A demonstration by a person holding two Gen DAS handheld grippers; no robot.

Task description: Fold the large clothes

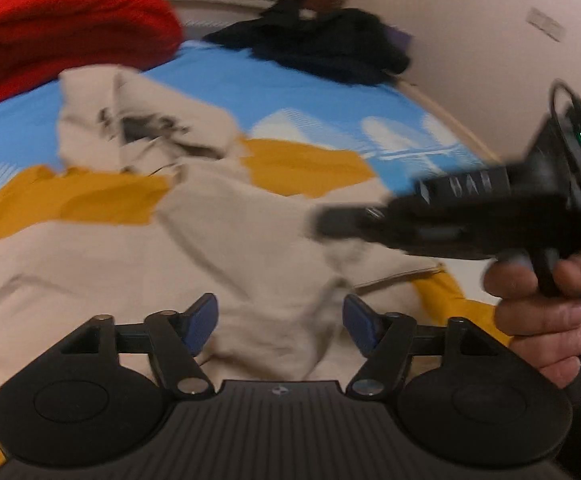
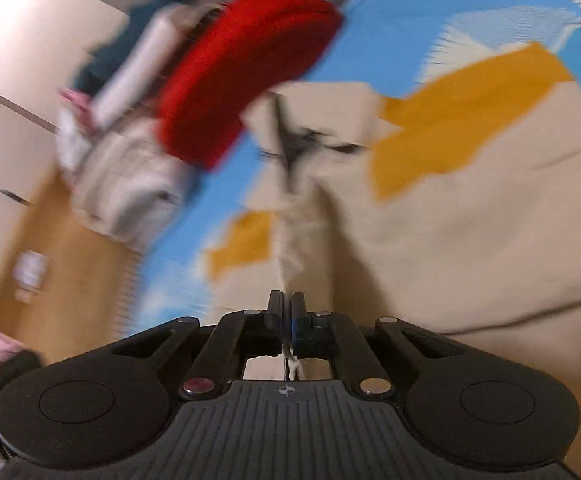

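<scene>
Beige garment (image 1: 250, 240): large, soft, crumpled, with a dark print near its far end; spread across the middle of the bed, rumpled and not yet folded flat.

Right gripper (image 2: 286, 312): jaws closed tight on a pinched ridge of the beige cloth, which runs taut from the pads toward the print. Held so, most likely, to lift or carry one edge over for a fold. A hand (image 1: 546, 312) grips its handle at the right of the left-wrist view.

Left gripper (image 1: 280, 320): blue pads (image 1: 202, 320) set wide apart, nothing between them, poised above the near part of the garment. Probably seeking a second hold to match the first.

Bedsheet (image 1: 290, 92): blue with white and mustard patches, showing around the garment on the far side and both flanks; that is the free room for laying out a fold.

Red blanket (image 1: 62, 28): bulky, at the far left corner, close to the garment's printed end, limiting spread that way.

Dark clothing (image 1: 322, 44): heaped at the far right by the wall (image 1: 470, 20), clear of the garment.

Near bed edge: hidden behind the grippers.
</scene>
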